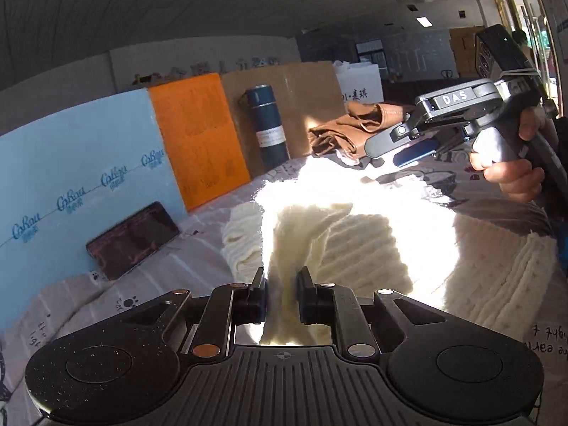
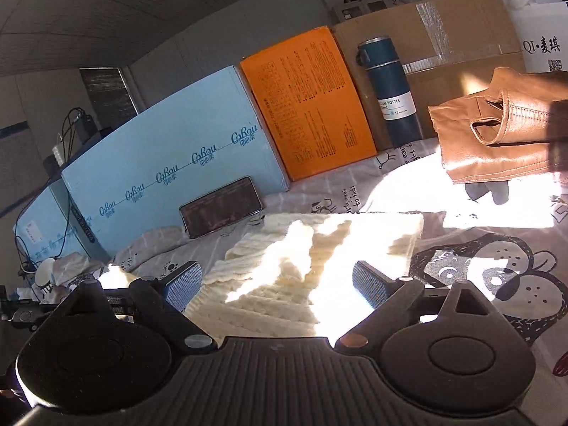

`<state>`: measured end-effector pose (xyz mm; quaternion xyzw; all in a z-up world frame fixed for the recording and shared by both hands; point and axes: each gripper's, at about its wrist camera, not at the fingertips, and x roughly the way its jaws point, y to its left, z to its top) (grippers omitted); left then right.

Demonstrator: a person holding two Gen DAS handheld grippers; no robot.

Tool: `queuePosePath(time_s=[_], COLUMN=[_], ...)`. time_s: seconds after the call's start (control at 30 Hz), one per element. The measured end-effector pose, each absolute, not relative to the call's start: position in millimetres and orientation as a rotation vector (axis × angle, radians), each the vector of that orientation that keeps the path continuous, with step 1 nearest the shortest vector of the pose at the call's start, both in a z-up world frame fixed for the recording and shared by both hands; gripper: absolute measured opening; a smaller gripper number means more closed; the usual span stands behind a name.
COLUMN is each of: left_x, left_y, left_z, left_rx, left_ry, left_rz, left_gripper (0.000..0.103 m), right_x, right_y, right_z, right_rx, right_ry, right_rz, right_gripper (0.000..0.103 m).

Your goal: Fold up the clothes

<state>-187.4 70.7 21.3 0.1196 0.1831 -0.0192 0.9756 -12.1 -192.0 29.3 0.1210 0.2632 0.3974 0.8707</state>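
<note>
Sweater pinched by left claw, right claw wide

Sweater [image 1: 355,234], cream and ribbed, lies on a printed cloth [image 2: 497,269], half in hard sunlight. The left claw [image 1: 282,280] has its jaws drawn narrow on a raised fold of the knit. The right claw [image 2: 277,284] hangs over the sweater with jaws wide apart and nothing between them; a hand [image 1: 511,174] grips its handle. Behind stand a blue box [image 2: 170,156], an orange box [image 2: 309,103], a bottle [image 2: 390,92] and a brown leather garment [image 2: 497,131].

Two low wrist views, close over one sweater [image 1: 355,234] (shared boxes behind)
</note>
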Motion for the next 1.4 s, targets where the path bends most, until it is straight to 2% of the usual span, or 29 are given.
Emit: queuePosePath(time_s=[0.07,0.17,0.2,0.23,0.3,0.37,0.4,0.43,0.5,0.53,0.57,0.67,0.97,1.13,1.2,1.23,1.27,1.33,1.4], left_x=[-200,-211,-214,-218,-224,-228,-230,-232,-233,-232,-231,-219,-212,-216,-216,-216,-216,-216,-216], left_y=[88,109,115,120,127,131,132,133,136,138,141,146,161,166,167,167,167,168,171], left_z=[26,21,17,15,14,17,20,23,29,33,37,44,22,19,18,18,17,16,14], left_rx=[0.183,0.133,0.129,0.123,0.11,0.116,0.131,0.146,0.152,0.142,0.13,0.117,0.017,-0.014,-0.021,-0.022,-0.026,-0.035,-0.053], left_ry=[0.368,0.453,0.483,0.498,0.514,0.504,0.487,0.47,0.433,0.414,0.394,0.343,0.352,0.346,0.352,0.354,0.357,0.364,0.375], left_rz=[0.048,0.161,0.197,0.21,0.217,0.225,0.241,0.257,0.261,0.259,0.257,0.248,0.231,0.238,0.238,0.238,0.234,0.224,0.224], left_gripper=[0.017,0.028,0.042,0.047,0.05,0.061,0.077,0.087,0.088,0.088,0.088,0.089,0.089,0.089,0.089,0.089,0.089,0.089,0.089], right_x=[-2,13,18,23,35,46,51,55,59,59,60,58,47,47,47,47,46,44,40], right_y=[-179,-157,-151,-145,-134,-124,-119,-114,-105,-101,-97,-87,-19,45,64,72,76,77,76], right_z=[34,38,37,35,30,21,16,12,4,2,0,5,47,45,37,32,28,23,22], right_rx=[0.247,0.216,0.212,0.208,0.205,0.195,0.188,0.18,0.152,0.135,0.121,0.113,0.098,0.037,0.016,0.009,0.011,0.033,0.034], right_ry=[0.559,0.566,0.58,0.596,0.633,0.679,0.705,0.728,0.754,0.769,0.782,0.782,0.746,0.784,0.807,0.819,0.83,0.829,0.826], right_rz=[0.836,0.832,0.824,0.817,0.805,0.791,0.783,0.777,0.775,0.77,0.768,0.803,0.967,1.023,1.042,1.054,1.069,1.089,1.1], right_gripper=[0.092,0.092,0.092,0.092,0.092,0.088,0.088,0.083,0.057,0.035,0.022,0.015,0.015,0.015,0.018,0.026,0.05,0.073,0.074])
